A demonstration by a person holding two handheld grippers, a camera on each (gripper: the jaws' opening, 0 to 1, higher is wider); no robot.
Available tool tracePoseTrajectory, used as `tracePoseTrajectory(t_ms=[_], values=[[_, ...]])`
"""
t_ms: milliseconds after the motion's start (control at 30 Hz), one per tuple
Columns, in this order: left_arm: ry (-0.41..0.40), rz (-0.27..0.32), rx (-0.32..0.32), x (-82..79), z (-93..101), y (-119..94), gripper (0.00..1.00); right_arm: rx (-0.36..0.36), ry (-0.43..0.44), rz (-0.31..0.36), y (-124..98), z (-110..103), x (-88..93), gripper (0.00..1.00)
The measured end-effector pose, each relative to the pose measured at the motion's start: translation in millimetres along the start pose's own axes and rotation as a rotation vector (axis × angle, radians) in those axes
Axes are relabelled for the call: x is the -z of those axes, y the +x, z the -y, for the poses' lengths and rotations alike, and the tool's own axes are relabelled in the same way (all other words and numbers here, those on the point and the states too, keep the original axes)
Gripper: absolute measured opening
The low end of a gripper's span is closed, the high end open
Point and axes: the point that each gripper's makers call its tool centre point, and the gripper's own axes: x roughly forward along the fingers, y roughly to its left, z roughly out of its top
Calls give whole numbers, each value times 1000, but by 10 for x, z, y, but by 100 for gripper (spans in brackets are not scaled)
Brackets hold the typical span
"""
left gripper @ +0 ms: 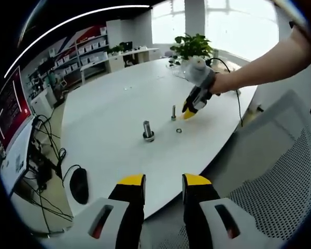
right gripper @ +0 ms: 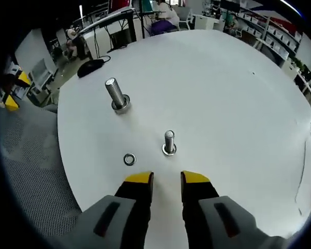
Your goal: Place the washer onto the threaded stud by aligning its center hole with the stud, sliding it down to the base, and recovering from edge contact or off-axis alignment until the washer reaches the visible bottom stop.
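Right gripper view | my right gripper [right gripper: 166, 179] jaws apart, empty | I go slow, pinch washer [right gripper: 129, 159] edge beside small stud [right gripper: 169, 142]

Plain white table [right gripper: 223, 78], no pattern at all. Shiny silver metal on the washer [right gripper: 129, 159], the small stud [right gripper: 169, 142] and the bigger bolt [right gripper: 116, 95]. Yellow tips over black on the right gripper [right gripper: 167, 179], grey body underneath; same yellow-black-grey combo on the left gripper [left gripper: 164, 181], plus little red slots. Black mouse [left gripper: 79, 184], green plant [left gripper: 191, 46], grey mesh chair [left gripper: 280, 176].
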Motion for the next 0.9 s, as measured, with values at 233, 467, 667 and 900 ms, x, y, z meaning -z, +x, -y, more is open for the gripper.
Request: tracePoseTrajectory(t_ms=[233, 467, 667, 900], values=[[-6, 8, -3, -12, -10, -9, 26, -10, -8, 2, 13, -106, 1, 24], [-6, 30, -12, -47, -29, -29, 27, -4, -22, 15, 40, -216, -62, 24], [-15, 42, 0, -66, -6, -32, 27, -5, -27, -3, 78, -314, -51, 24], [-12, 61, 6, -95, 0, -48, 27, 8, -41, -44, 36, -338, -25, 25]])
